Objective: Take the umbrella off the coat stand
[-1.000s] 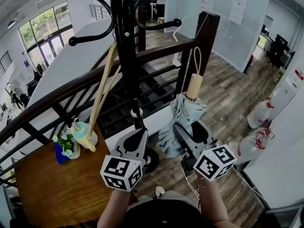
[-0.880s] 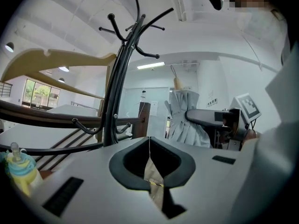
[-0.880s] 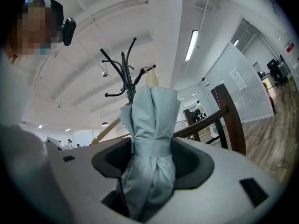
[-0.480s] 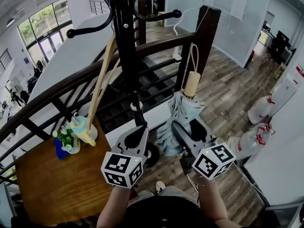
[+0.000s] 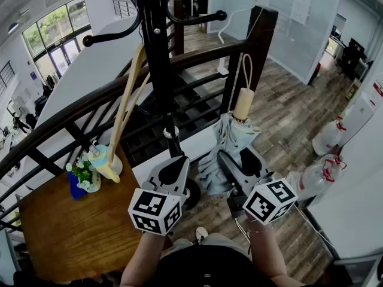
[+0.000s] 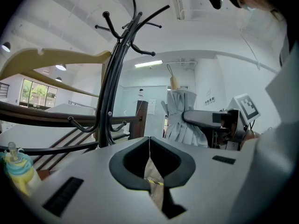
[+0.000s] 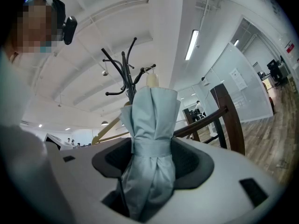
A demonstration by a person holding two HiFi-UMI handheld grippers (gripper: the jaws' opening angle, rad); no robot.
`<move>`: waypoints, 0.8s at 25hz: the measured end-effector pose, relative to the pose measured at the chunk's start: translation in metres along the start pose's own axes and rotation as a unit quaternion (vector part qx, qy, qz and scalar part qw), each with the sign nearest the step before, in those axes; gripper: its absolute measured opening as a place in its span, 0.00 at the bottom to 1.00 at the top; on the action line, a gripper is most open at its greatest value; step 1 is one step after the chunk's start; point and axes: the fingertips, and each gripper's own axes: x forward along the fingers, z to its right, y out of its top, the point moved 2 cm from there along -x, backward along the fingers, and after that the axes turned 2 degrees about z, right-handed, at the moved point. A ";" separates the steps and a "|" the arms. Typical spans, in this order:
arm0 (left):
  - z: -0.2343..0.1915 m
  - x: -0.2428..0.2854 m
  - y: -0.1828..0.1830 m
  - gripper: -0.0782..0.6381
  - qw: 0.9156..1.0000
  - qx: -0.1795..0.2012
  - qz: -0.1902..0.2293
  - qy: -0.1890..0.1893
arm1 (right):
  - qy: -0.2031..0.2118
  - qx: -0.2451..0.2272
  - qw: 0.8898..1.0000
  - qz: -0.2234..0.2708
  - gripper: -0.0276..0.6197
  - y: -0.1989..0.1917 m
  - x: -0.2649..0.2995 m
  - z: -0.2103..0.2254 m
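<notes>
**Right jaws on the umbrella, loop not yet off the stand**

My right hand-held gripper (image 5: 239, 160) is clamped on the pale grey-blue folded fabric umbrella (image 5: 224, 142), gripping it at its tie band. My left hand-held gripper (image 5: 173, 165) sits just beside it, jaws pressed together on nothing.

The umbrella hangs upright, long axis vertical, rising from my right jaws to its light wooden handle (image 5: 242, 105) and cream cord loop (image 5: 242, 70). I judge that the next move is to lift along that axis.

Left of the umbrella stands the black metal coat stand (image 5: 158, 70); I cannot tell which hook holds the loop. A beige wooden hanger (image 5: 128, 106) dangles from the stand's far side. Behind the stand a dark wooden railing (image 5: 90, 109) crosses close to the loop and could snag it. Below the hanger lies a brown wooden surface (image 5: 72, 238).
</notes>
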 end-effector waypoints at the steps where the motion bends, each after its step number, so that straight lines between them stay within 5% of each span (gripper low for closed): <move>1: 0.001 0.000 0.000 0.13 1.000 0.000 0.000 0.000 | 0.000 0.000 1.000 0.000 0.46 0.000 0.000 0.000; 20: 0.002 0.001 0.006 0.13 1.000 0.002 0.008 0.000 | 0.008 0.000 1.000 -0.003 0.46 0.001 0.000 -0.001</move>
